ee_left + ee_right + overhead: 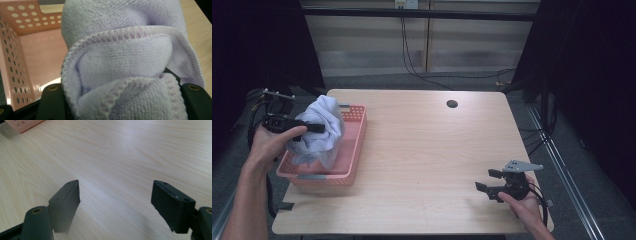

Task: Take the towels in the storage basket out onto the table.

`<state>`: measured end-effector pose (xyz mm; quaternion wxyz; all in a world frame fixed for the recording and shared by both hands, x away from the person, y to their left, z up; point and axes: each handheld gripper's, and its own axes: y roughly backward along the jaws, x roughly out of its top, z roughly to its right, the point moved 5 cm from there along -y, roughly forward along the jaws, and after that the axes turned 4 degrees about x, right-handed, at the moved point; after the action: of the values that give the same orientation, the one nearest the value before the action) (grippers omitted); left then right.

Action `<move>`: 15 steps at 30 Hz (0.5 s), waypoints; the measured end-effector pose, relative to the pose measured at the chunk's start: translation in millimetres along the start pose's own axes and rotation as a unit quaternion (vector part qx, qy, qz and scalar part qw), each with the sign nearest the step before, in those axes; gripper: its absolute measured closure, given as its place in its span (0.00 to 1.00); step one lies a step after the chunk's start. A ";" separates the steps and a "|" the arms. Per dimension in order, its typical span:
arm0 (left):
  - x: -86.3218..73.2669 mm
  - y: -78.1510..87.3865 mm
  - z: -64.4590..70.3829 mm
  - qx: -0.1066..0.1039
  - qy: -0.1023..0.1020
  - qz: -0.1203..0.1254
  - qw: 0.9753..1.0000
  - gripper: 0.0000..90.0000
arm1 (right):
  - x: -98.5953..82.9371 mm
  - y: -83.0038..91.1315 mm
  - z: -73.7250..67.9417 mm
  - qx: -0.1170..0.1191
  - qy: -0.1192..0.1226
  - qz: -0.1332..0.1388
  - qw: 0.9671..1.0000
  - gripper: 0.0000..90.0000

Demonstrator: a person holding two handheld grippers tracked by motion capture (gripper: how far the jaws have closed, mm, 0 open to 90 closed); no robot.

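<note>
One cloth, lilac, far left. One pink basket, left side. One table with one round hole far right. Two grippers: left gripper at the cloth, right gripper near right. Two hands.

I see a light wood-grain table with rounded corners and a round cable hole near its far edge. A pink perforated plastic basket sits directly on it at the left side, its near end close to the front edge. The rest of the tabletop is bare wood.
</note>
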<state>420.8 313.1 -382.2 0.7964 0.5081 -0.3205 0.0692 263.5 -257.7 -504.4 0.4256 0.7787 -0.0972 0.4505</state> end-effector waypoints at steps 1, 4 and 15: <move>0.0 0.0 0.0 0.000 0.000 0.000 1.000 0.41 | 0.0 0.0 0.0 0.000 0.000 0.000 1.000 0.25; 3.0 5.0 2.1 0.000 -0.002 0.003 1.000 0.41 | 0.0 -0.1 0.1 0.000 -0.002 -0.001 1.000 0.25; 20.3 21.6 16.9 0.008 -0.013 0.022 1.000 0.40 | -0.2 -0.5 1.3 -0.006 0.000 -0.003 1.000 0.25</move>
<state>419.9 304.6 -349.2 0.7863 0.5082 -0.3415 0.0831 264.5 -258.4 -505.1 0.4313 0.7764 -0.0976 0.4490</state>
